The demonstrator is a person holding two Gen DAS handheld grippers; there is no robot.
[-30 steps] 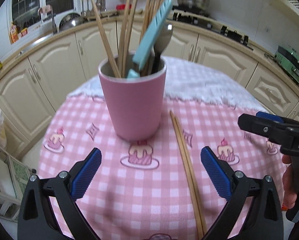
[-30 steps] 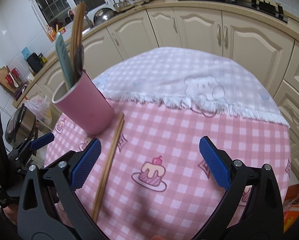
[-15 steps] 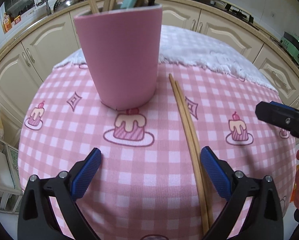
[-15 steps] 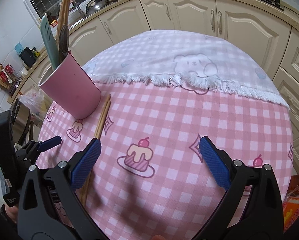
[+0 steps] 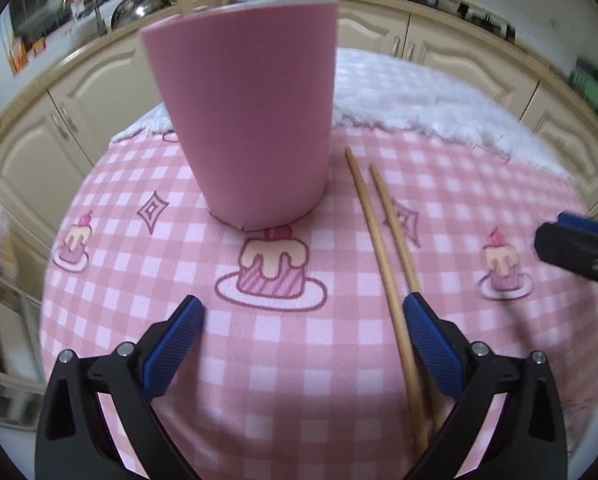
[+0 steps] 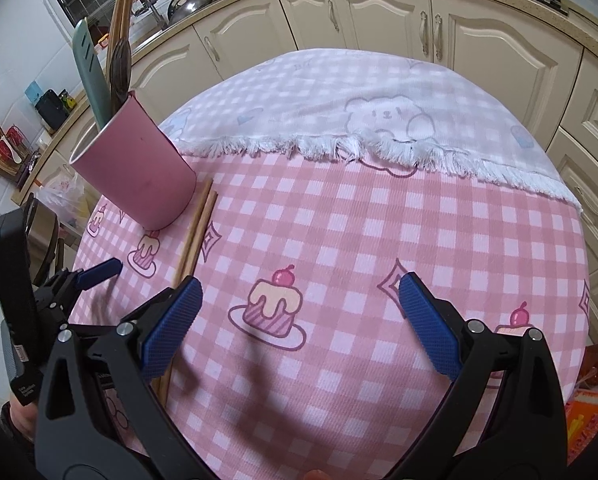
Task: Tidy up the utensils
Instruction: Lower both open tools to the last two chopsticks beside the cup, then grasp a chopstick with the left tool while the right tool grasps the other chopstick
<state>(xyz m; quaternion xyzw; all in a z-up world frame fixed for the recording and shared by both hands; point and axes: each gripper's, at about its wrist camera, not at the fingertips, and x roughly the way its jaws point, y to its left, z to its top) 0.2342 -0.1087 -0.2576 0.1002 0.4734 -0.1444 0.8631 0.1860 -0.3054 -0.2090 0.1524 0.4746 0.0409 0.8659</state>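
Both grippers empty, jaws spread wide: left gripper [image 5: 303, 316] low over the pink checked tablecloth [image 5: 259, 360] facing the pink utensil cup [image 5: 251, 120], right gripper [image 6: 299, 304] over bare cloth further right. Last loose item looks like the pair of wooden chopsticks [image 5: 383, 256], flat on the cloth just right of the cup, far tips close beside its base, near ends running under the left gripper's right finger [image 5: 431, 340]. Cup already holds other chopsticks [image 6: 119, 12], a teal flat utensil [image 6: 91, 72] and a dark spoon [image 6: 121, 68], all leaning toward the back-left. Risks as I see them: sticks are thin, round and lie flat on soft fabric, so a pinch from above may catch only one, roll them apart, or grab cloth with them and drag the cup. Cup is tall, top-loaded and standing on cloth, so a nudge from the left gripper or a chopstick tip hitting the rim on insertion could tip it. Long sticks held at one end will droop or scissor. The two grippers are close together near the sticks, collision possible if both reach in
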